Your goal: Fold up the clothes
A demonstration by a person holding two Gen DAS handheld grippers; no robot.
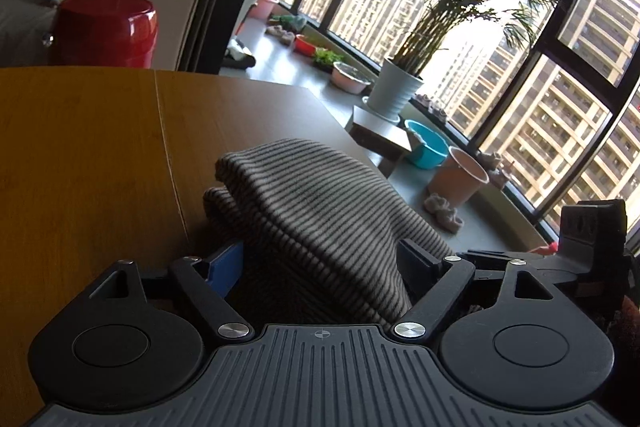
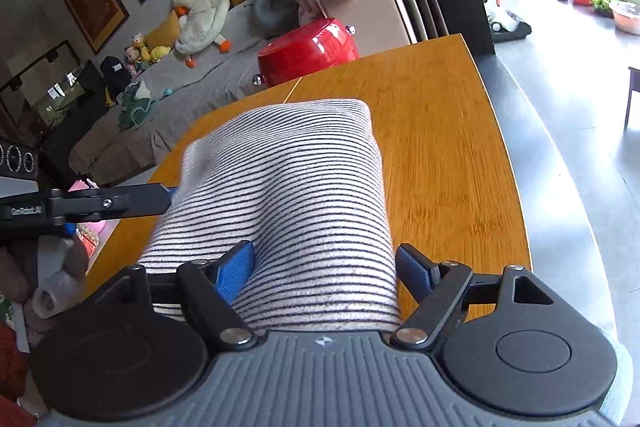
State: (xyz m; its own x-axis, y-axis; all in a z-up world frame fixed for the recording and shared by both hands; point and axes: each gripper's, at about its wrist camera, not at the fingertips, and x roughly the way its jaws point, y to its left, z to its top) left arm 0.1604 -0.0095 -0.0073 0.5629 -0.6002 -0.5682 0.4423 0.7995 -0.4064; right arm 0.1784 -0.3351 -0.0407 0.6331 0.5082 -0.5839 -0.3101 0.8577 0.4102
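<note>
Striped cloth (image 2: 280,195) folded on table (image 2: 448,147); left gripper (image 1: 320,259) and right gripper (image 2: 324,267) both apart around it.

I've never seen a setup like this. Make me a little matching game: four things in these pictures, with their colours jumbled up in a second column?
Things:
1. folded garment
2. table
3. round stool
4. small basin by the window

Colours:
A. glossy red
B. turquoise blue
C. grey with dark stripes
D. warm orange-brown wood

Pairs: 1-C, 2-D, 3-A, 4-B
</note>
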